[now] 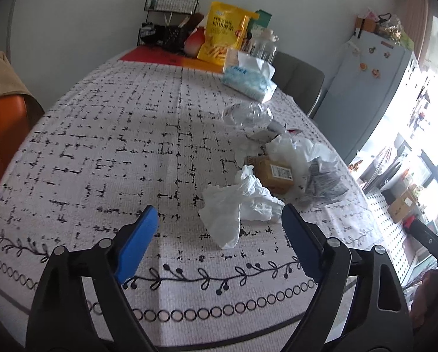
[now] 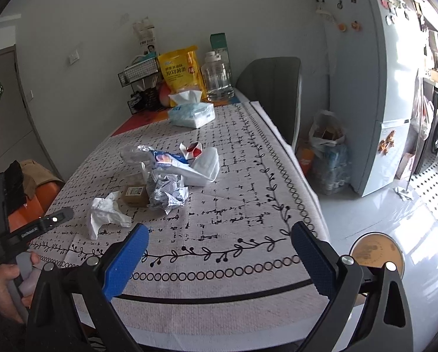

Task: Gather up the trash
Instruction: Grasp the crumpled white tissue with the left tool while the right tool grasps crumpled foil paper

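Both the left gripper (image 1: 219,228) and the right gripper (image 2: 219,243) stood with jaws wide apart and empty above the tablecloth (image 1: 116,135), the crumpled tissue (image 1: 233,208) just beyond the left's blue pads.

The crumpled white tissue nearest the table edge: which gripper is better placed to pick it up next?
Probably the left gripper: it is open and the tissue lies just beyond its fingers. From the right gripper, the tissue lies off to the left.

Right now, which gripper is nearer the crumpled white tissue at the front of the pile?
Left. The left gripper is open just short of the crumpled white tissue. The right gripper is open farther back, to its right.
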